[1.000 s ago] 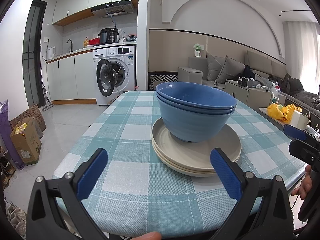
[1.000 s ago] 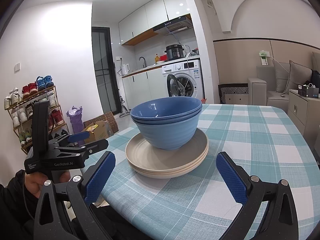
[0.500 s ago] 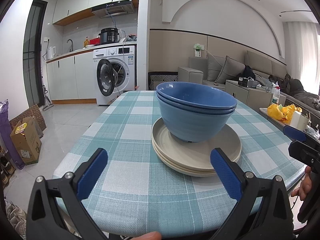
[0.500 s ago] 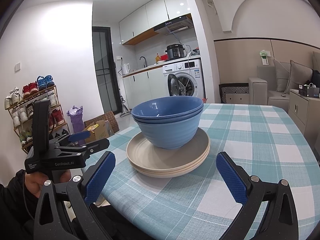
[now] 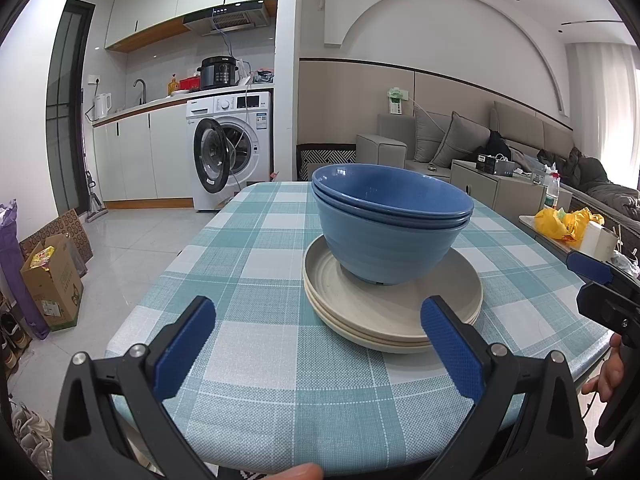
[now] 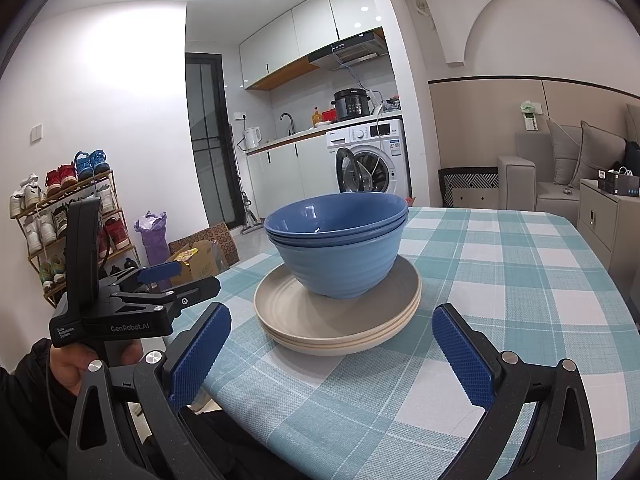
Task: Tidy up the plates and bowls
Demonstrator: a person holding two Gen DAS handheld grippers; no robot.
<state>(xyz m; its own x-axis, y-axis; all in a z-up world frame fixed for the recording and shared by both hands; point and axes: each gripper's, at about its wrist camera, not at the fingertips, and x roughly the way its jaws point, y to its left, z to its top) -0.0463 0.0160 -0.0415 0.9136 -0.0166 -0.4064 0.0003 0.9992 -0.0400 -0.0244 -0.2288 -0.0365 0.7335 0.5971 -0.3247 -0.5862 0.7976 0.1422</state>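
Note:
Nested blue bowls (image 5: 390, 232) (image 6: 340, 248) sit on a stack of cream plates (image 5: 394, 316) (image 6: 340, 322) on the checked tablecloth. My left gripper (image 5: 316, 344) is open, low over the table's near edge, a little short of the plates, nothing between its fingers. My right gripper (image 6: 332, 356) is open too, held near the table's edge, short of the plates and empty. In the right wrist view the left gripper (image 6: 160, 280) appears at the left, held in a hand. The right gripper's blue-padded tip (image 5: 590, 268) shows at the left wrist view's right edge.
The table (image 5: 256, 240) carries a teal and white checked cloth. Beyond it stand a washing machine (image 5: 228, 148) with its door open, a sofa (image 5: 460, 144) and a side cabinet (image 5: 500, 188). A shoe rack (image 6: 60, 216) and a cardboard box (image 5: 52, 276) sit on the floor at the left.
Both grippers have stayed open; the right wrist view has shifted very slightly, the bowls sitting a touch further right in it. Nothing was gripped or moved.

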